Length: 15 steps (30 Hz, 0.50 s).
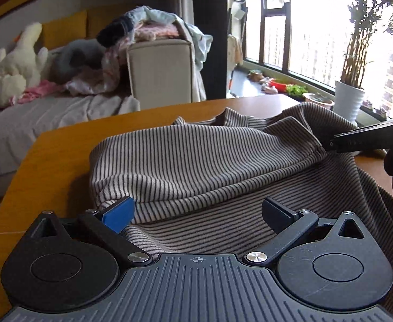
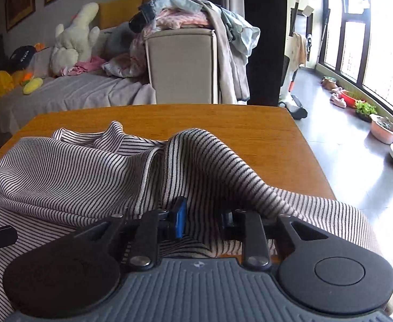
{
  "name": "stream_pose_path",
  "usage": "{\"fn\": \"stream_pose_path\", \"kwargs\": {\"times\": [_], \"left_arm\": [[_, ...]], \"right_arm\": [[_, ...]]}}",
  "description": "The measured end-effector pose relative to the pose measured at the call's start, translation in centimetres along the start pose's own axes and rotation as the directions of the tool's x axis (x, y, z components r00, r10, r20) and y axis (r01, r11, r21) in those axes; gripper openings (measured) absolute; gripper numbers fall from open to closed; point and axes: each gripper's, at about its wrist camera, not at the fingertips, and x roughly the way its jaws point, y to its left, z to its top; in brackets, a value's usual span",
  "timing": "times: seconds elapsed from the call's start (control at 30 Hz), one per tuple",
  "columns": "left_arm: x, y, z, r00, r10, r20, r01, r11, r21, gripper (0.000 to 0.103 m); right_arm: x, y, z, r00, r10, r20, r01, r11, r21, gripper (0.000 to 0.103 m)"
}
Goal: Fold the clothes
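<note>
A black-and-white striped garment point(image 1: 196, 161) lies on the wooden table point(image 1: 51, 147), one part folded over the rest. My left gripper point(image 1: 197, 214) is open above the near edge of the fold, fingers wide apart and holding nothing. My right gripper point(image 2: 202, 217) has its jaws partly closed on a raised fold of the striped garment point(image 2: 210, 161), which drapes over the right finger. The right gripper also shows in the left wrist view point(image 1: 357, 139) at the sleeve edge on the right.
The table's far edge point(image 2: 169, 107) faces a bed with plush toys point(image 2: 73, 37). A beige hamper heaped with clothes point(image 2: 183, 61) stands behind the table. Potted plants point(image 1: 349, 102) and windows are on the right, with tiled floor beside the table.
</note>
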Motion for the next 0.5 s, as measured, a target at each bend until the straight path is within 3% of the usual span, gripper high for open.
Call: {"fn": "stream_pose_path", "kwargs": {"times": [0.07,0.17,0.27,0.3,0.37,0.5], "left_arm": [[-0.2,1.2,-0.2,0.999,0.033,-0.006,-0.033,0.999,-0.008,0.103],[-0.8,2.6,-0.4,0.997,0.075,-0.010,-0.075,0.997,0.001,0.103],[-1.4,3.3,-0.7,0.998,0.070,-0.005,-0.070,0.998,-0.004,0.103],[-1.5,3.5,-0.7,0.998,0.063,-0.002,-0.063,0.998,-0.011,0.103],[-1.6,3.6,-0.7,0.999,0.051,0.000,-0.051,0.998,-0.021,0.103],[-1.4,3.6,-0.7,0.999,0.047,-0.004,-0.047,0.999,-0.019,0.103]], "right_arm": [[0.0,0.8,0.0,0.999,0.032,0.006,-0.032,0.999,-0.007,0.025],[-1.8,2.4,-0.3,0.998,0.028,0.058,-0.022,0.993,-0.114,0.025],[-4.6,2.9,-1.1,0.986,-0.046,0.160,0.086,0.964,-0.253,0.039],[-5.2,2.7,-1.3,0.981,-0.079,0.178,0.130,0.946,-0.297,0.049],[-5.2,1.6,-1.7,0.977,-0.136,0.163,0.185,0.924,-0.335,0.058],[-3.7,-1.5,-2.1,0.972,-0.222,0.084,0.237,0.912,-0.334,0.057]]}}
